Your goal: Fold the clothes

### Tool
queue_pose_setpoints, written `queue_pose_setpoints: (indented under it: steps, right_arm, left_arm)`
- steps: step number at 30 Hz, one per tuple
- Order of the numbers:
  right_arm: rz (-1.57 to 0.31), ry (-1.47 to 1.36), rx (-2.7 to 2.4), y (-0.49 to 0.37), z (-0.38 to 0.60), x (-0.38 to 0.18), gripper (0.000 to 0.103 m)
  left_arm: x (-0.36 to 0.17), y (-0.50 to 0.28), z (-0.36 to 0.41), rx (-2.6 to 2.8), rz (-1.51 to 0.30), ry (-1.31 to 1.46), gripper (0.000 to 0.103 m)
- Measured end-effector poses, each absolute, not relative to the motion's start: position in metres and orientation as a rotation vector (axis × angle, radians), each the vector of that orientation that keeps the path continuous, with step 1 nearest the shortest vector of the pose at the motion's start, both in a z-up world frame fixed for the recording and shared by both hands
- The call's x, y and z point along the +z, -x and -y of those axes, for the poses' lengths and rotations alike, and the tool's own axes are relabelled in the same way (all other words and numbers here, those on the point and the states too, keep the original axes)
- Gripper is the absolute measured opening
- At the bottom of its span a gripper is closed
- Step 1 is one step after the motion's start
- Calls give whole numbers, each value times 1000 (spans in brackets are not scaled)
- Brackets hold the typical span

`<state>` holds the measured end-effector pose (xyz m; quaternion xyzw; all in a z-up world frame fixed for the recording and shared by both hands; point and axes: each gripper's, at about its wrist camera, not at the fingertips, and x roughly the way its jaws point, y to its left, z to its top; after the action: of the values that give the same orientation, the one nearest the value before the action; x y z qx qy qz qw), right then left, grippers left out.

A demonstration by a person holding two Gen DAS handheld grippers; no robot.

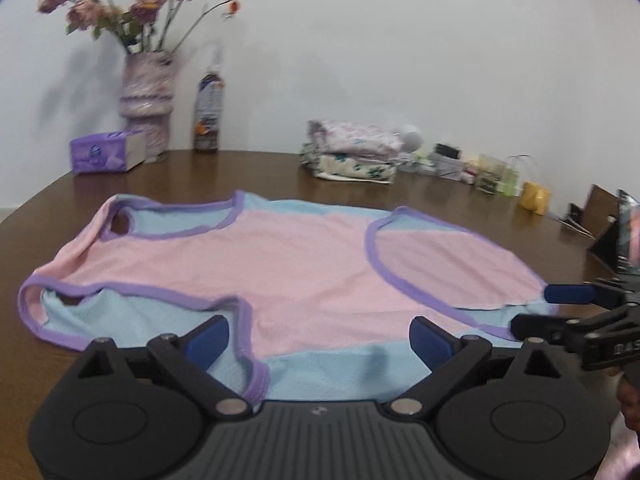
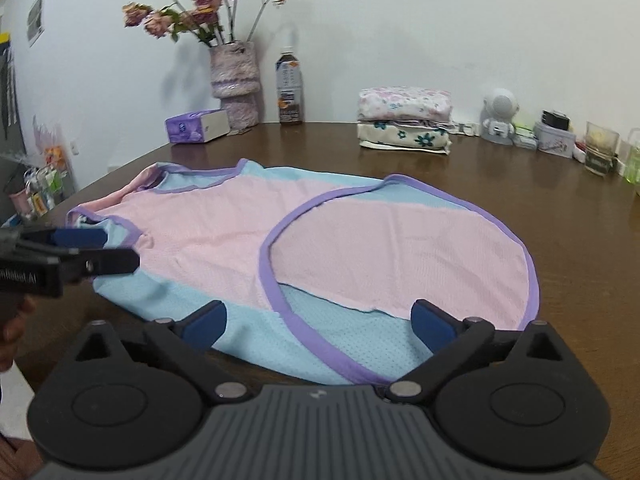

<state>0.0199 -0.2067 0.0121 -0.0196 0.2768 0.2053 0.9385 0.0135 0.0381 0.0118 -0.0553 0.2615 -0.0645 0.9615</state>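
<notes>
A sleeveless top [image 1: 300,264] [image 2: 208,232], pink on top with blue mesh beneath and purple trim, lies spread flat on the brown table [image 1: 260,172] [image 2: 520,168]. My left gripper [image 1: 319,338] is open over the top's near edge, close to an armhole, holding nothing. It also shows from the side as the left gripper [image 2: 100,250] at the left of the right wrist view. My right gripper [image 2: 319,325] is open above the near rim of the other purple-trimmed opening, also holding nothing. The right gripper [image 1: 550,310] appears at the right edge of the left wrist view.
Along the wall at the back stand a vase of pink flowers [image 2: 236,84], a bottle [image 2: 289,88], a purple tissue box [image 2: 198,126] and a stack of folded clothes [image 2: 404,120]. Small jars and a white figurine [image 2: 498,116] crowd the back right.
</notes>
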Motion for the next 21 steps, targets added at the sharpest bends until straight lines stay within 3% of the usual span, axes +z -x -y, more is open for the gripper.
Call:
queue_pose_setpoints:
  steps: [16,21]
  right_arm:
    - [-502,-38,376,-24,220,1,102]
    - [-562,-37,411,-32,216,-1,102]
  left_arm:
    - [3,-9,-34,-71,-535,112,97]
    - [4,-8,-29,-77,-518,92,97]
